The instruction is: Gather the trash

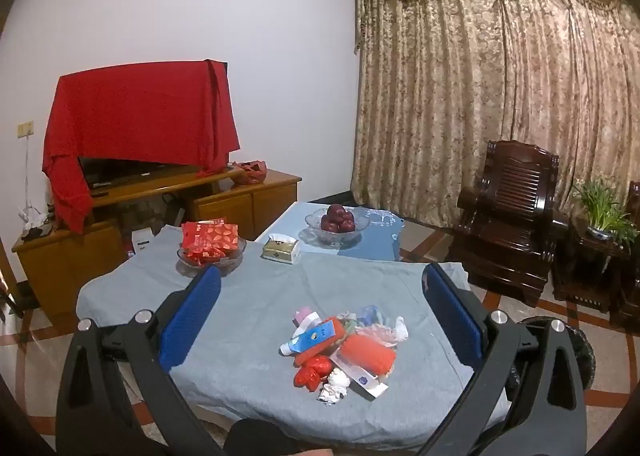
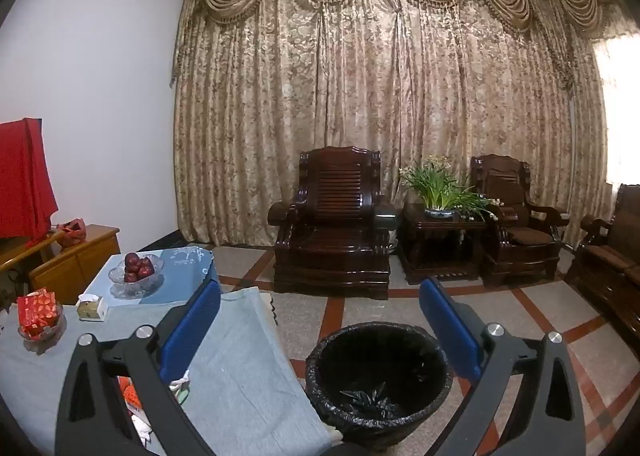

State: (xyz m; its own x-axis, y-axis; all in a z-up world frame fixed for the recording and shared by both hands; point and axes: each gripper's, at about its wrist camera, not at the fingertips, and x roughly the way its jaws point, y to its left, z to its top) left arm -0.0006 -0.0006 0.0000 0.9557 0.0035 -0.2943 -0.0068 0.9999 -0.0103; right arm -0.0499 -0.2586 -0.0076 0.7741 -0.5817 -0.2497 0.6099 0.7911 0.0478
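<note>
A pile of trash (image 1: pixel 344 348), red wrappers, white crumpled paper and small cartons, lies on the grey-blue cloth of the low table (image 1: pixel 248 312). My left gripper (image 1: pixel 320 288) is open and empty, held above the table just behind the pile. My right gripper (image 2: pixel 320 304) is open and empty, held over the floor above a black-lined trash bin (image 2: pixel 378 376) that stands at the table's right edge. A bit of the trash (image 2: pixel 134 396) shows behind the right gripper's left finger. The bin's rim also shows in the left wrist view (image 1: pixel 576 348).
On the table stand a glass dish of red packets (image 1: pixel 210 246), a tissue box (image 1: pixel 281 249) and a glass bowl of red fruit (image 1: pixel 337 221). A wooden TV cabinet (image 1: pixel 160 208) stands beyond. Dark wooden armchairs (image 2: pixel 332 216) and a side table with a plant (image 2: pixel 440 212) line the curtain.
</note>
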